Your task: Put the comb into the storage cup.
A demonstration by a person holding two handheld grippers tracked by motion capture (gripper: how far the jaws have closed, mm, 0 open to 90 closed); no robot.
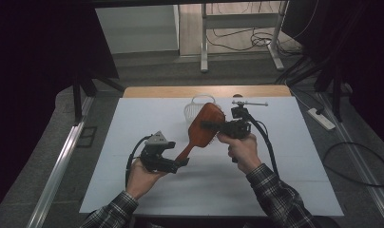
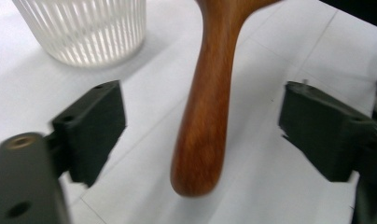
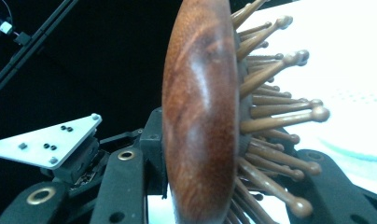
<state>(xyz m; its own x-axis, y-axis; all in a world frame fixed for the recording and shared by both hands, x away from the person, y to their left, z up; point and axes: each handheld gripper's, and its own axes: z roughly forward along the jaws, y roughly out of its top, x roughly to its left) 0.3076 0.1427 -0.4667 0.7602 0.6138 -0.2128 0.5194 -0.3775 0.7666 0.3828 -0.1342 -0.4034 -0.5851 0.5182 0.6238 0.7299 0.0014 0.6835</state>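
Note:
A brown wooden hairbrush hangs tilted above the white table top, head up and to the right, handle down to the left. My right gripper is shut on the head; in the right gripper view the head stands edge-on between the jaws, with the wooden bristles pointing right. My left gripper is at the handle's end. In the left gripper view the jaws stand wide apart, and the handle hangs between them without touching either pad.
A clear ribbed plastic cup stands on the table just behind the brush head. Dark curtains flank the table. A power strip and cables lie on the floor at the right. A metal desk frame stands farther back.

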